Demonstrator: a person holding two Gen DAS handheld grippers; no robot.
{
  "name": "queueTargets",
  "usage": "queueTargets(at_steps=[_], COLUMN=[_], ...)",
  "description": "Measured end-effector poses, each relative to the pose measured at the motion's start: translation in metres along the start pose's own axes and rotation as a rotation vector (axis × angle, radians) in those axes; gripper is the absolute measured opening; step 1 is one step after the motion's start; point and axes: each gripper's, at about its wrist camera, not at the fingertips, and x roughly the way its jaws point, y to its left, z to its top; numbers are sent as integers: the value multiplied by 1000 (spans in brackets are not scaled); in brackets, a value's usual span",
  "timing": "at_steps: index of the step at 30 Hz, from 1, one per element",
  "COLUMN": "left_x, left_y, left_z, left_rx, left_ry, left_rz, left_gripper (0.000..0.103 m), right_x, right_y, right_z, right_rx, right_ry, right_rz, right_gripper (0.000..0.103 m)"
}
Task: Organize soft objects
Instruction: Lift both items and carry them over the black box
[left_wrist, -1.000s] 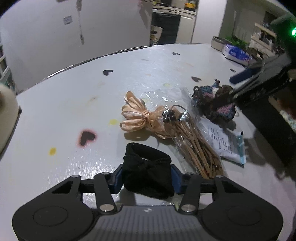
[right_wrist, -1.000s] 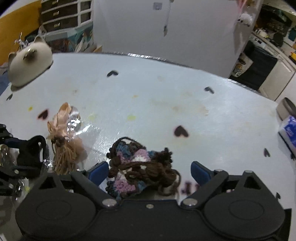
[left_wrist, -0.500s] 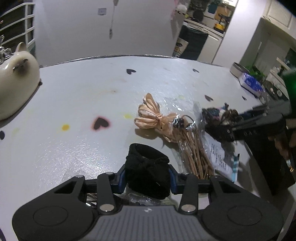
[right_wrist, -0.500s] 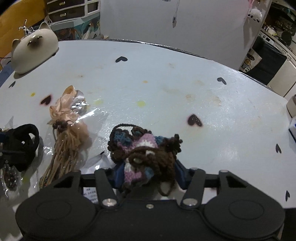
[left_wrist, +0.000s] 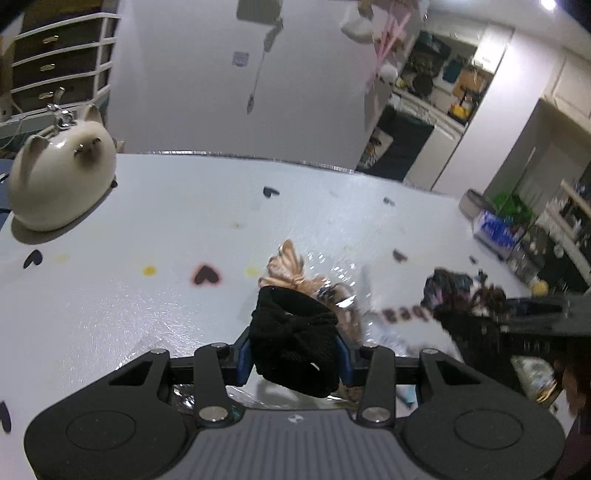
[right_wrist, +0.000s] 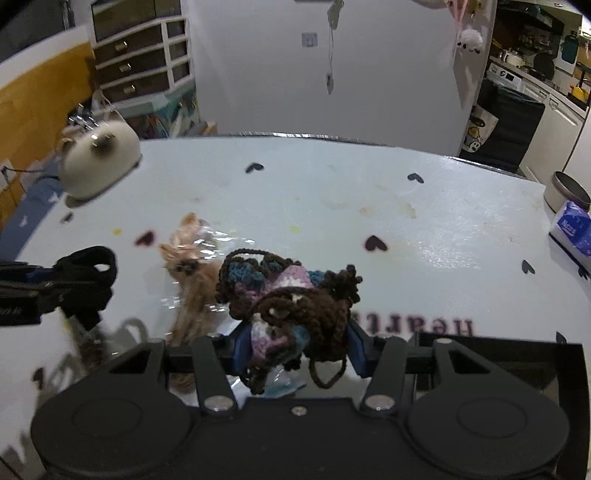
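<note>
Black and soft, a stretchy cloth band (left_wrist: 295, 343) sits squeezed between the blue fingers (left_wrist: 243, 354) of the left gripper (left_wrist: 295, 356). The fingers pinch it from both sides, and it is held up off the white worktop (left_wrist: 147, 266).

The right gripper (right_wrist: 299, 350) has a knitted yarn bundle (right_wrist: 291, 295) in brown, blue, purple and white. Its blue fingers (right_wrist: 356, 350) press on the bundle from both sides. A loop of brown yarn hangs down under it. This bundle is also up off the worktop.

Between the two grippers, a peach ribbon bow (right_wrist: 184, 251) lies on the worktop. It is tied to a bunch of thin tan sticks (right_wrist: 192, 302) inside a clear shiny wrapper (right_wrist: 214, 240). The black band hides part of the bow in the left view.

A cream cat-shaped pot (left_wrist: 61, 184) stands far back near the left edge of the worktop. Small dark hearts (right_wrist: 375, 243) are printed over the worktop. A blue and white tissue pack (right_wrist: 572, 229) and a round tin (right_wrist: 565, 192) sit at the far right edge.
</note>
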Motion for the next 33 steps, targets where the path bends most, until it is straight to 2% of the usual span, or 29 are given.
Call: queueTargets(at_steps=[8,16,22,33], left_x=[-39,-53,-54,-32], left_y=[-31,-76,-122,-204], left_z=[-7,-18,-22,-20], left_rx=[-23,-1,4,5], left_ry=[-61,-87,-102,-103], left_rz=[-17,-32,-31,-43], left_gripper=[44,44,44,44], right_x=[-54,-90,-111,-128], right_y=[-2,-25,-67,-152], right_z=[-25,-48,-59,-71], right_rx=[39,61,96,125], right_ry=[-75,-122,-168,-186], right_rz=[32,63,68,75], right_gripper=[53,53,54,54])
